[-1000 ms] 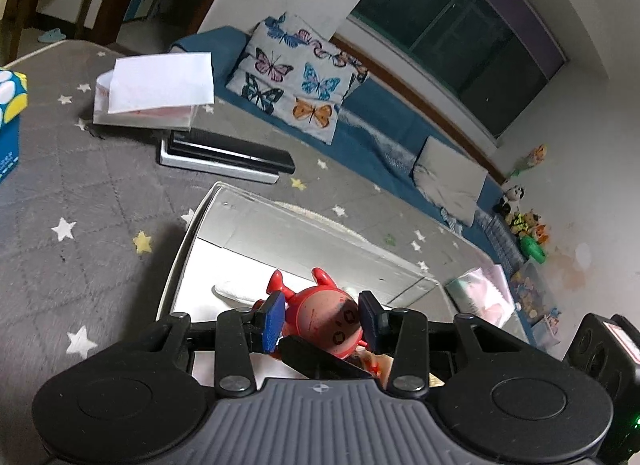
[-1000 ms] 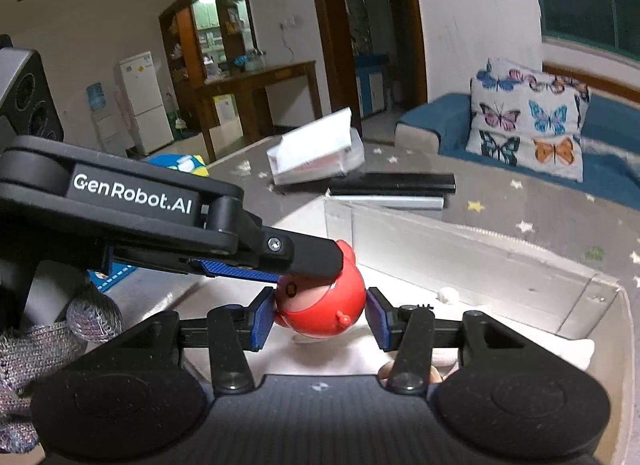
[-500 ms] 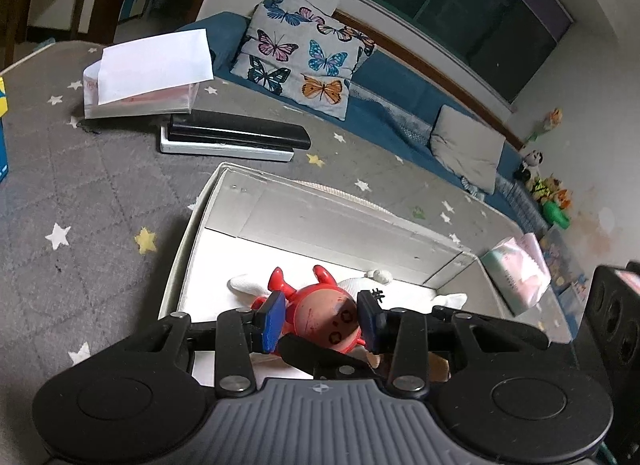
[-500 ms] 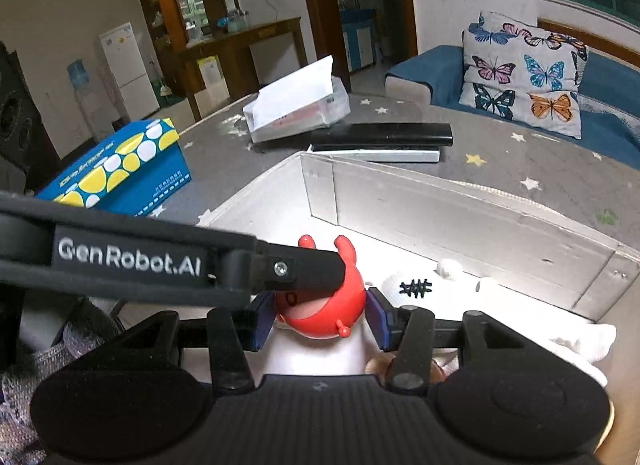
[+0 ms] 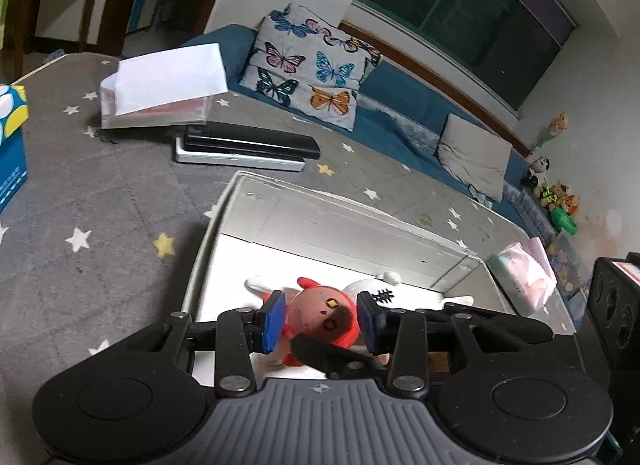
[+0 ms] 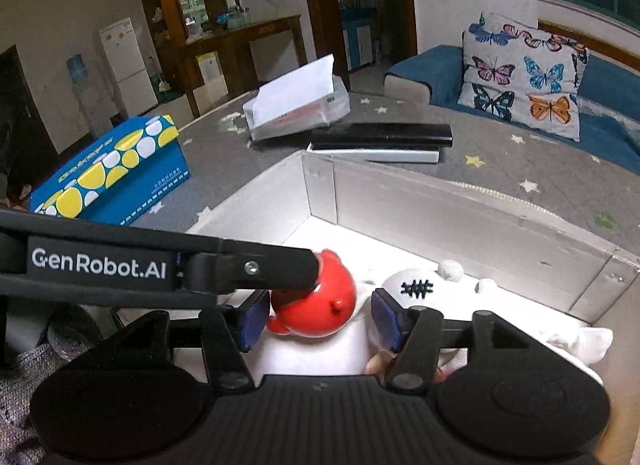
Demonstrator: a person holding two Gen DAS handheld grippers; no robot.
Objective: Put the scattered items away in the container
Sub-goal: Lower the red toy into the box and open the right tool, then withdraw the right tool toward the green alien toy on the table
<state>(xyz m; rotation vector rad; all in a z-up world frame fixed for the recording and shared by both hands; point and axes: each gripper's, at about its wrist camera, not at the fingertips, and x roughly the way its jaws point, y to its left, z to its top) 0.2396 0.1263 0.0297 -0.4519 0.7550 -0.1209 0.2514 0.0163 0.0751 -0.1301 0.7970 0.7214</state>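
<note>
The left tongs (image 5: 321,320) reached forward and downward over the near left part of the white container (image 5: 344,221), which stood on the grey tabletop (image 5: 100,201) with star pattern. Their blue pads (image 5: 272,319) stood on both sides of the red toy (image 5: 322,315), and a narrow gap seemed to remain on each side, so the left tongs were open around it and not pressing. In the right wrist view one long black finger of the left tongs crossed from the left edge and its tip lay against the top of the red toy (image 6: 316,303).

The right tongs (image 6: 318,319) pointed into the same container (image 6: 460,205) from the near side, and they were also open, with the toy nearer to their left pad and a clear gap at the right pad. The toy was low in the container, but I could not tell if it already rested on the floor of it. Just to the right of it lay a white plush (image 6: 416,287) with black stitching, close to the right pad.

The far wall of the container rose behind both toys. To the left of the container the tabletop was free up to a blue tissue box (image 6: 116,173); behind it lay flat black and white boxes (image 6: 384,141) and a paper stack (image 6: 298,107).
</note>
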